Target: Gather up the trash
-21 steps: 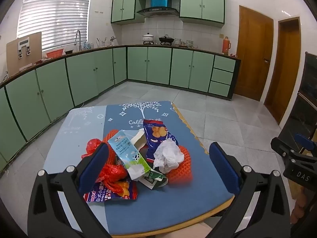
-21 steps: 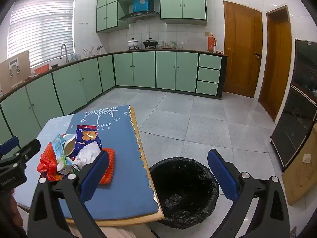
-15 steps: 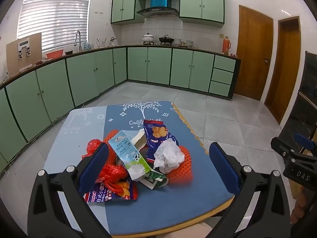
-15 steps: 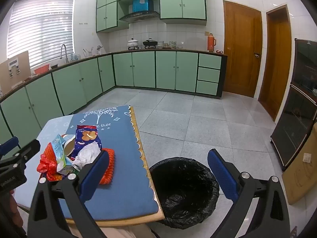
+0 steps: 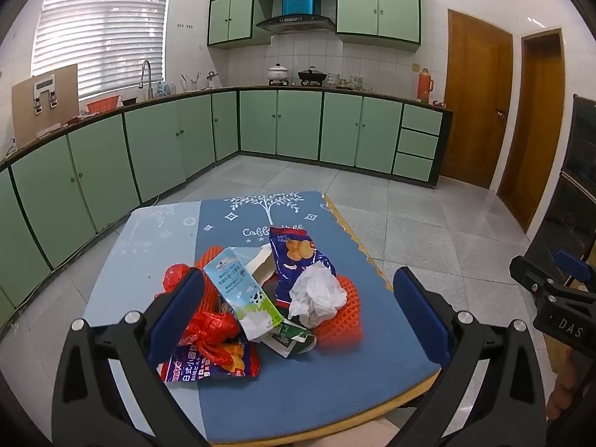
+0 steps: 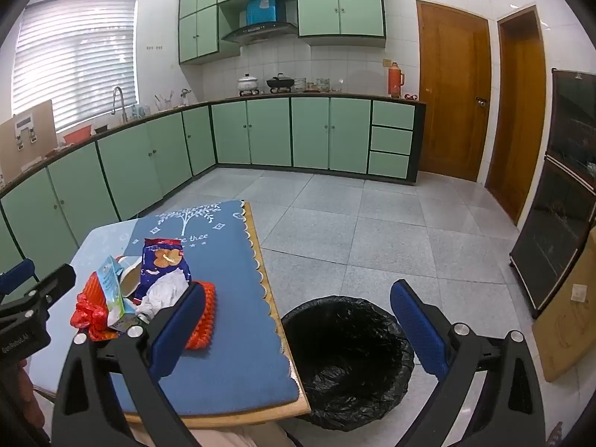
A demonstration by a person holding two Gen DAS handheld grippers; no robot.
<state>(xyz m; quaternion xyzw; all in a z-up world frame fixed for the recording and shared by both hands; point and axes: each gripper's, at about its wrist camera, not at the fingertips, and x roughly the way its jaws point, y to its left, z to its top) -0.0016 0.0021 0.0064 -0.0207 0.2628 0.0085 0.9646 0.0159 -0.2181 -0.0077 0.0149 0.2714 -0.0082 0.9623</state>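
A heap of trash lies on the blue mat (image 5: 298,383) of a low table: a light-blue milk carton (image 5: 242,294), a blue snack bag (image 5: 294,260), crumpled white paper (image 5: 316,294), orange foam netting (image 5: 346,316), a red plastic bag (image 5: 208,331) and a flat snack packet (image 5: 212,365). My left gripper (image 5: 298,313) hovers open just in front of the heap, touching nothing. My right gripper (image 6: 298,324) is open too, held above the table's right edge and a bin lined with a black bag (image 6: 346,357) on the floor.
Green cabinets (image 5: 283,126) run along the far and left walls under a worktop with a sink and pots. Two wooden doors (image 6: 450,93) stand at the right, and a dark glass cabinet (image 6: 558,193) beside them. Grey tiled floor (image 6: 372,231) lies between.
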